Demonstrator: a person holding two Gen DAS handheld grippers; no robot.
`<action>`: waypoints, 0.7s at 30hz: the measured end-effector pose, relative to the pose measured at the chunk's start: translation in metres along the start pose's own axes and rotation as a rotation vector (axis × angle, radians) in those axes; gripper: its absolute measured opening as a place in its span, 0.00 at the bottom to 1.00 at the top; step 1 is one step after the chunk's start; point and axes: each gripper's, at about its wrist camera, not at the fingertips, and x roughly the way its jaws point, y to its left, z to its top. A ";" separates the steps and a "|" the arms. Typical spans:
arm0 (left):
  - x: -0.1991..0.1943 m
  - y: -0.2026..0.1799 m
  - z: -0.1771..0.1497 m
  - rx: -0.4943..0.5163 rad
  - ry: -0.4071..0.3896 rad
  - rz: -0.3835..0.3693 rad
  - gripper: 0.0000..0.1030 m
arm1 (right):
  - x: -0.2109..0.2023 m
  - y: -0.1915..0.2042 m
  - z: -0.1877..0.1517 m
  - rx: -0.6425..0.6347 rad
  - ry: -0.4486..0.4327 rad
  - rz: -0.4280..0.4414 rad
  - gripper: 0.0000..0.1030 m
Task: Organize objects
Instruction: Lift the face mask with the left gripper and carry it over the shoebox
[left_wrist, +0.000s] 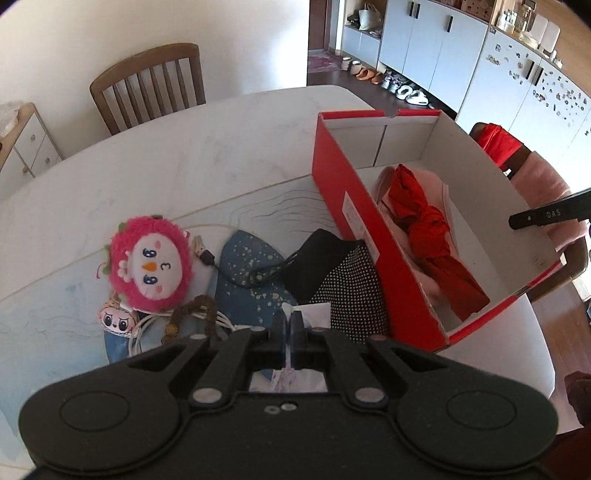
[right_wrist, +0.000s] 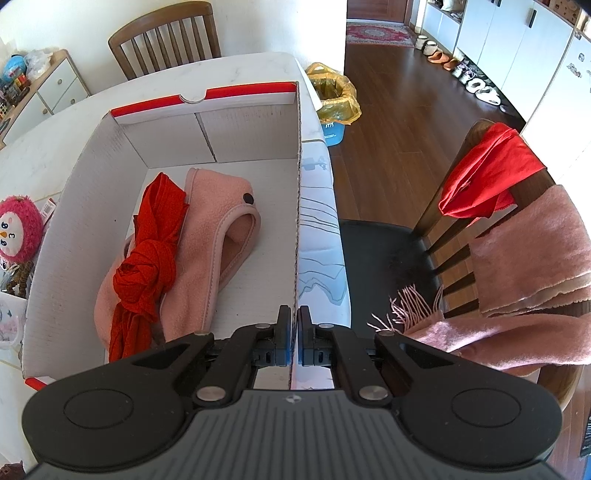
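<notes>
The left gripper (left_wrist: 290, 325) pinches a white packet (left_wrist: 312, 312) above the surface (left_wrist: 184, 155), near a pink plush (left_wrist: 151, 258) and dotted cloth (left_wrist: 351, 295). The right gripper (right_wrist: 293, 325) clamps the right wall of the red box (right_wrist: 297, 206), which holds a pink garment (right_wrist: 221, 236) and red scarf (right_wrist: 151, 251).

Right gripper (right_wrist: 296, 325): my jaws pinch the box's right wall.
Box (right_wrist: 92, 177): holds pink fleece (right_wrist: 218, 236), knotted red cloth (right_wrist: 147, 266).
Chair (right_wrist: 461, 236): draped scarf (right_wrist: 524, 280).
</notes>
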 end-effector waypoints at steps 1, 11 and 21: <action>-0.004 -0.001 0.001 0.006 -0.012 0.000 0.00 | 0.000 0.000 0.000 0.001 0.001 0.000 0.02; -0.056 -0.047 0.046 0.149 -0.169 -0.090 0.00 | 0.004 -0.002 0.002 0.000 0.005 -0.003 0.02; -0.031 -0.125 0.087 0.251 -0.177 -0.250 0.01 | 0.005 -0.005 0.003 0.012 0.006 0.006 0.02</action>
